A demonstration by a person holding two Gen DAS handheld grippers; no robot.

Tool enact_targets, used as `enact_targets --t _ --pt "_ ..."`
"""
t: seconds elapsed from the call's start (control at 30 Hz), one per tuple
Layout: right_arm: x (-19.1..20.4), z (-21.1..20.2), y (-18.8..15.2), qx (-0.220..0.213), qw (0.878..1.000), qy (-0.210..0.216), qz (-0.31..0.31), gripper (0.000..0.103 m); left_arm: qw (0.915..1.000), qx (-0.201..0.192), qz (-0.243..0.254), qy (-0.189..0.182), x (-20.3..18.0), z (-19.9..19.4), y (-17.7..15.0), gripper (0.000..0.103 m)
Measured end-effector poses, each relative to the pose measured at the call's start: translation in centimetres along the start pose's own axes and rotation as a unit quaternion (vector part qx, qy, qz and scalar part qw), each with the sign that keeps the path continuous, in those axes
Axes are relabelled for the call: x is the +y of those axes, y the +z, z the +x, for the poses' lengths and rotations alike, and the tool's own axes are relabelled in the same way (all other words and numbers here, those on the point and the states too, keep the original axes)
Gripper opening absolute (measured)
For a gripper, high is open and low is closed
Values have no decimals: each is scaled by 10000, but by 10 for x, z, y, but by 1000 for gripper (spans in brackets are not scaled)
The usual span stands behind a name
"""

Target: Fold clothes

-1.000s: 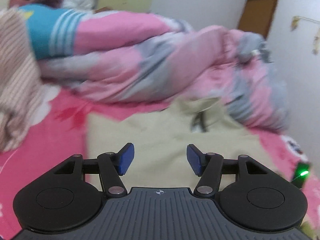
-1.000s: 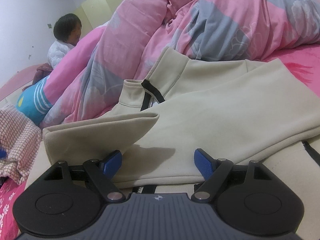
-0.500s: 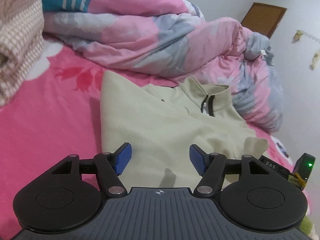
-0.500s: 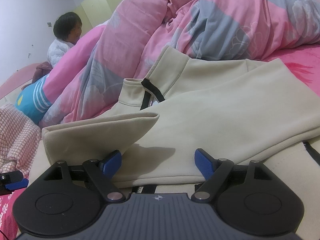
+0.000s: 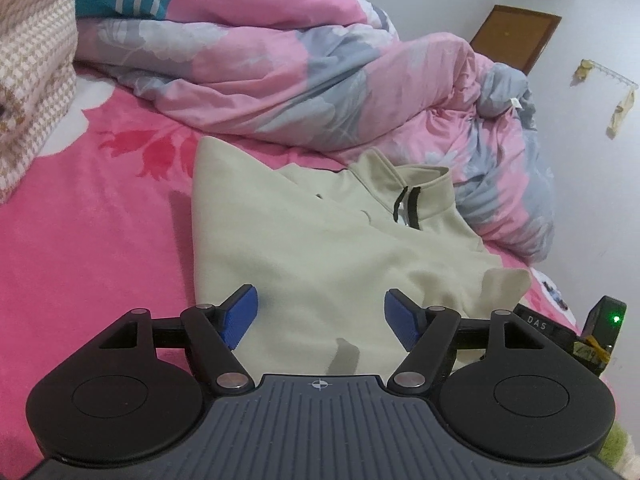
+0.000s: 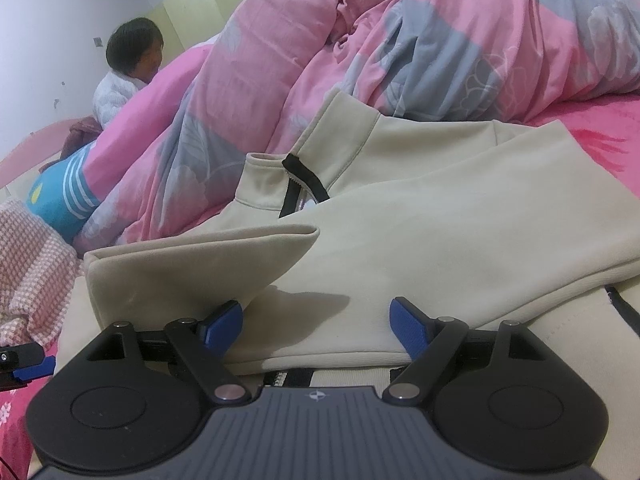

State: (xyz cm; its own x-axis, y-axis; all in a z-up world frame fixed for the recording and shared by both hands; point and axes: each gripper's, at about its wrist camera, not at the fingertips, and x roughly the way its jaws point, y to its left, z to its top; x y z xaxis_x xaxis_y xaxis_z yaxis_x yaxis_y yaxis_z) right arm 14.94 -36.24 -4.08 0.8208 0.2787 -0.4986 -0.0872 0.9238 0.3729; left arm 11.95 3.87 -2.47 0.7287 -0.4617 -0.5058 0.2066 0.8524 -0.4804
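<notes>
A beige zip-collar top (image 5: 312, 248) lies flat on the pink bed sheet (image 5: 88, 248), collar toward the quilt, with both sleeves folded across its body. My left gripper (image 5: 320, 312) hovers open over the top's lower part, nothing between its blue pads. In the right wrist view the same beige top (image 6: 460, 232) fills the middle, with one folded sleeve (image 6: 192, 264) lying across at the left. My right gripper (image 6: 318, 320) stands open just above the hem, empty. The right gripper's body (image 5: 576, 332) shows at the left view's right edge.
A rumpled pink and grey quilt (image 5: 320, 80) is heaped behind the top. A checked cloth (image 5: 32, 64) lies at the left, near a blue striped cushion (image 6: 60, 196). A person (image 6: 128, 68) sits beyond the quilt. A wall and brown door (image 5: 516, 36) stand behind the bed.
My left gripper has pulled back and tilted down, so the whole beige top has come into its view. The right gripper has stayed put; the left gripper's tip has entered its view at lower left.
</notes>
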Motion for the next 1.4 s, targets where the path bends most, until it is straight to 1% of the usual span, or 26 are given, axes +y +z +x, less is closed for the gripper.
enact_targets --t 0.07,0.2,0.3,0.33,0.5,0.6,0.7,0.8,0.87,0.93,1.03,1.07,1.1,1.17,1.2,1.23,1.3,1.37,1.4 --pt "3 1 2 70 9999 -69 -60 83 10000 -25 1 -18 1 -1 0 71" --pt "20 2 8 393 9973 -447 -430 83 9999 -101 -87 -48 6 -3 -1 71" --pt "33 -9 7 570 9938 -669 -686 83 9997 -131 -193 -54 9 -3 0 71" --pt "35 -14 4 580 9932 -679 -743 83 9997 -138 -209 -57 9 -3 0 71" --pt "35 -39 -6 751 9944 -406 -630 83 9996 -166 -229 -51 10 -1 0 71" --pt "32 -46 -6 735 9967 -96 -335 83 9995 -188 -265 -53 11 -1 0 71" --pt "24 -46 -3 717 9964 354 282 84 9993 -202 -304 -53 13 0 0 71" --pt "17 -46 -3 806 9872 901 1043 83 9993 -199 -327 -49 16 2 0 71" --pt "16 -45 -5 891 9807 1138 1316 83 9992 -198 -338 -41 17 3 0 71" --pt "20 -42 -4 897 9827 1035 1248 83 9992 -211 -348 -39 18 3 1 71" --pt "26 -39 -3 908 9853 880 1146 80 9992 -247 -316 -24 17 3 -1 71" --pt "28 -37 -2 911 9862 828 1111 77 9992 -258 -300 -13 17 3 -1 71" --pt "30 -36 -2 914 9869 776 1077 68 9992 -269 -285 -2 16 4 -1 71" --pt "34 -34 -1 921 9883 673 1008 60 9992 -283 -265 18 16 4 -1 71" --pt "36 -33 0 924 9890 621 974 52 9992 -285 -268 17 16 4 -1 71" --pt "38 -31 0 927 9896 569 940 48 9992 -286 -279 13 16 4 -1 71" --pt "43 -29 1 933 9907 465 871 35 9991 -289 -301 -1 17 4 0 71" --pt "50 -30 5 882 9930 354 701 28 9991 -295 -312 -22 17 4 0 71" --pt "55 -31 8 837 9943 297 584 27 9991 -297 -315 -39 17 4 0 71"
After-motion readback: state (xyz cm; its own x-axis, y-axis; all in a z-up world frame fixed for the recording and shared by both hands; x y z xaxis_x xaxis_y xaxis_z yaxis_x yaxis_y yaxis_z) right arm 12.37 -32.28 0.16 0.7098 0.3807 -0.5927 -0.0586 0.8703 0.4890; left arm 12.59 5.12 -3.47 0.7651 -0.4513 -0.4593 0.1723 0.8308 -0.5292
